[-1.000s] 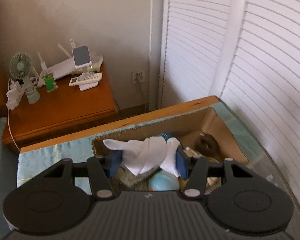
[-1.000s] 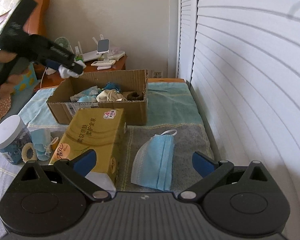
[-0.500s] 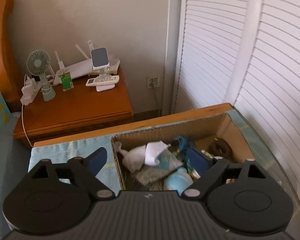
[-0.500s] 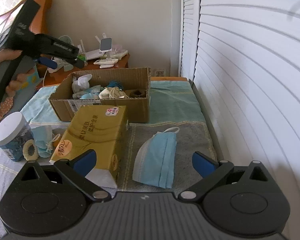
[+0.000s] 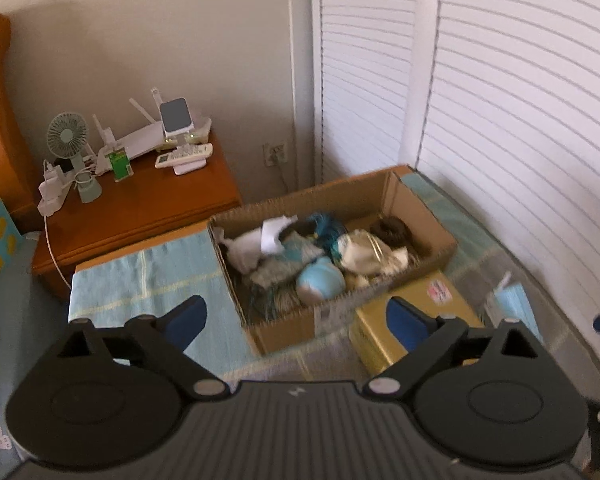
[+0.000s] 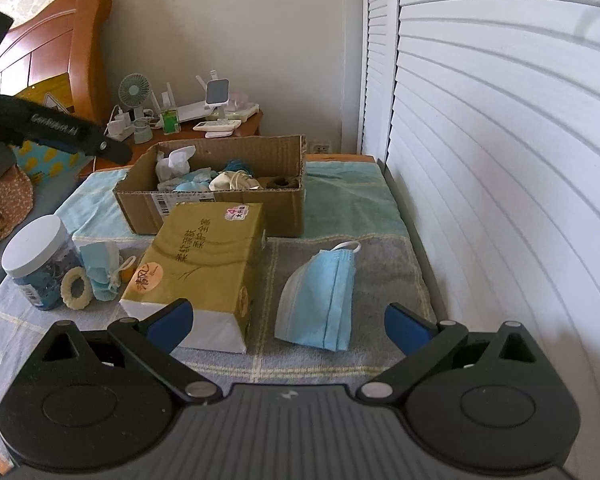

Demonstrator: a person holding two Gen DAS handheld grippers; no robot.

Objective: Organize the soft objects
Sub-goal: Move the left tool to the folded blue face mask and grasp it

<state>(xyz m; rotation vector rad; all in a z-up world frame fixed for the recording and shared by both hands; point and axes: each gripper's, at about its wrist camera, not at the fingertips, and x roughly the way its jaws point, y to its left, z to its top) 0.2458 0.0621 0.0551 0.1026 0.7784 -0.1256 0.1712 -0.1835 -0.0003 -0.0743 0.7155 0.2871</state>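
Now the change is plain: a second ago the left gripper [image 5: 296, 322] was closed on a white cloth [image 5: 260, 240] above the cardboard box [image 6: 208, 204]; this cloth lies inside the box, at its left end, and the jaws stand wide open with nothing between them. In the right wrist view this gripper shows at the upper left of the frame, drawn back from the box and well apart from it.

Going from left to right in that view: a jar with a white lid [image 6: 38, 264] at the lower left, just beside it a pale ring [image 6: 76, 290] and a small light blue pouch [image 6: 102, 272], then a yellow tissue pack [image 6: 204, 264] in the middle, touching the front wall of the box. To the right of the pack a blue face mask [image 6: 320, 300] lies flat on the grey towel [image 6: 396, 276].

The right gripper [image 6: 286, 326] hangs low at the bottom of the frame, jaws fully apart and empty, with the mask just ahead between them.

I judge that one soft thing is now stored, and the mask is probably next, with the pouch still to be put away.
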